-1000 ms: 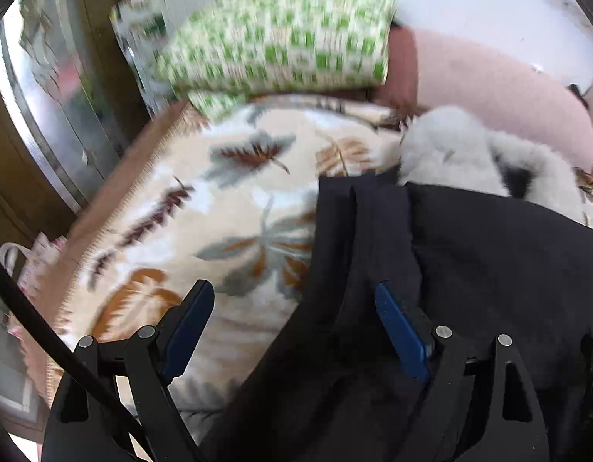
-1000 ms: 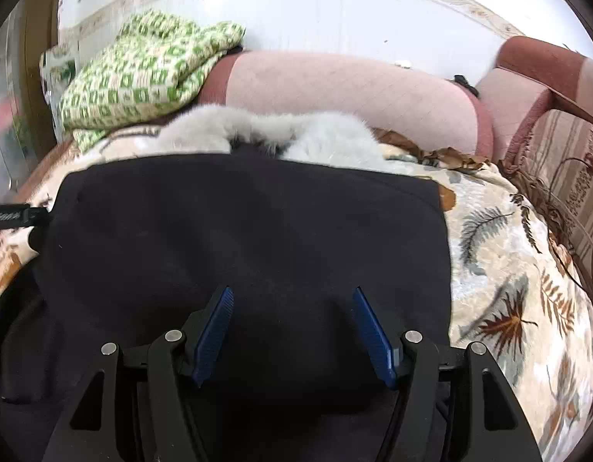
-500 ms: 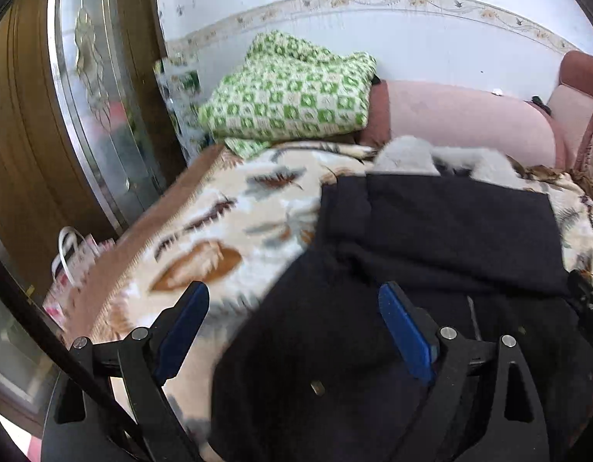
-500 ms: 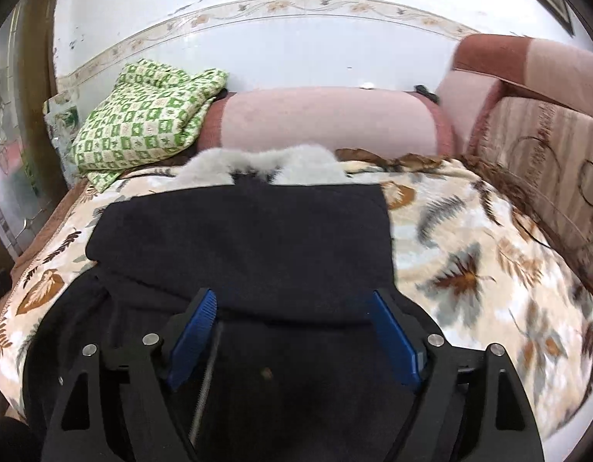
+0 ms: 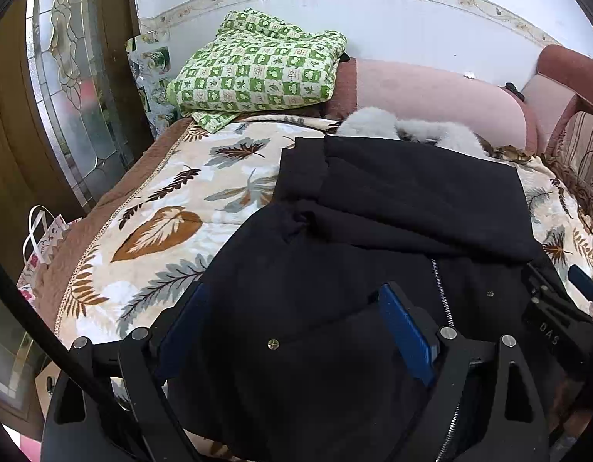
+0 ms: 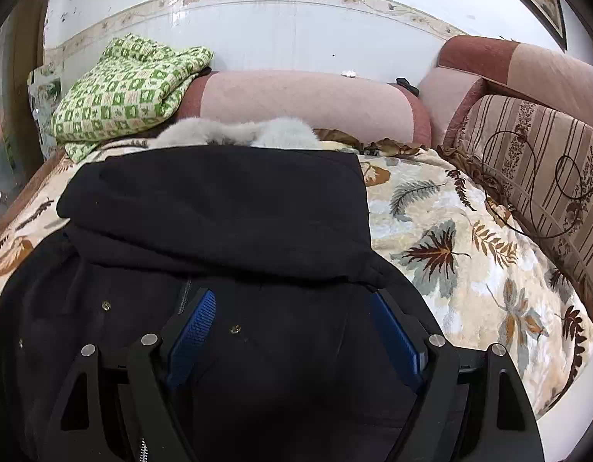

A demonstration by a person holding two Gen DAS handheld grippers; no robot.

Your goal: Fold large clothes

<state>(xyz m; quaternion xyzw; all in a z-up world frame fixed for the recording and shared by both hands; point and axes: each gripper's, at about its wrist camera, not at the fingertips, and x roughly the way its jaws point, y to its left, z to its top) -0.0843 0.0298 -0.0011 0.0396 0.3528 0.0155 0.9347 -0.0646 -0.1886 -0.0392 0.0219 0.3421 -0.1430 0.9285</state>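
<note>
Both grippers have pulled back toward the near hem, jaws spread, released. Ahead, the black fur-collared zip coat (image 6: 227, 208) has its upper part folded; lower half remains unfolded.

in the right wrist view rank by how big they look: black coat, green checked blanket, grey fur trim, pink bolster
1. black coat, though it lies nearest the camera, which inflates it
2. pink bolster
3. green checked blanket, close to the bolster in apparent size, so this order is unsure
4. grey fur trim, mostly hidden behind the coat
</note>
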